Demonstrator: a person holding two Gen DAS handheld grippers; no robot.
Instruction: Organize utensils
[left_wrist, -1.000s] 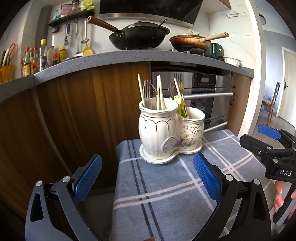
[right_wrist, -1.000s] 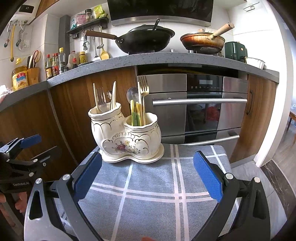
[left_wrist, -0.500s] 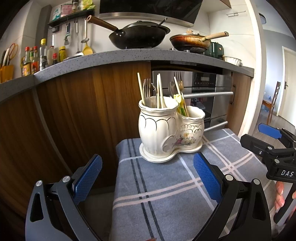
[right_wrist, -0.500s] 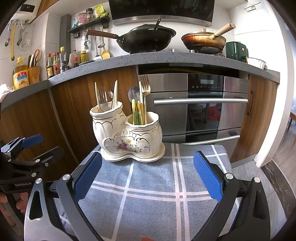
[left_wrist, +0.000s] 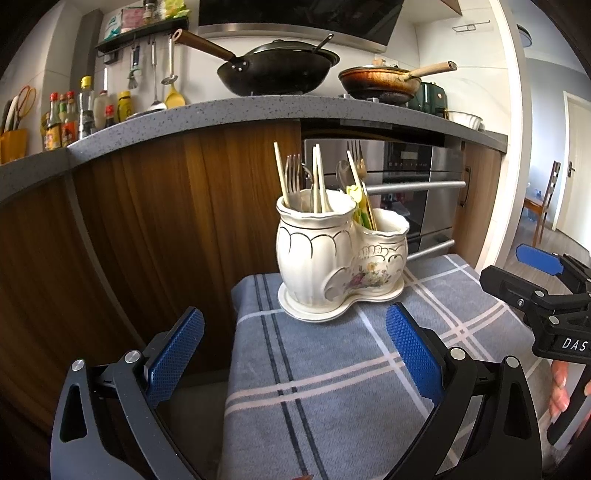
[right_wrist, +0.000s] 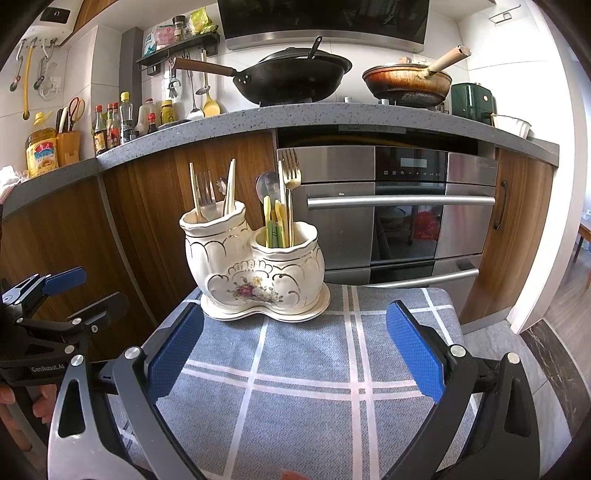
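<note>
Ceramic two-pot holder (right_wrist: 255, 269) w/ forks, spoon & chopsticks stands upright on plaid cloth (right_wrist: 306, 387) at far edge of tabletop, kitchen counter (right_wrist: 295, 114) behind. My left hand-held gripper (left_wrist: 295, 354) & right hand-held gripper (right_wrist: 295, 350) both gape wide, holding nothing, short of it.

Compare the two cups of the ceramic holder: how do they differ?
The taller cup holds pale chopsticks and a silver fork; the shorter cup holds a gold fork, a spoon and yellow-green handled pieces. The taller cup stands nearer the left gripper. Both are cream with gold trim, sharing one base.
</note>
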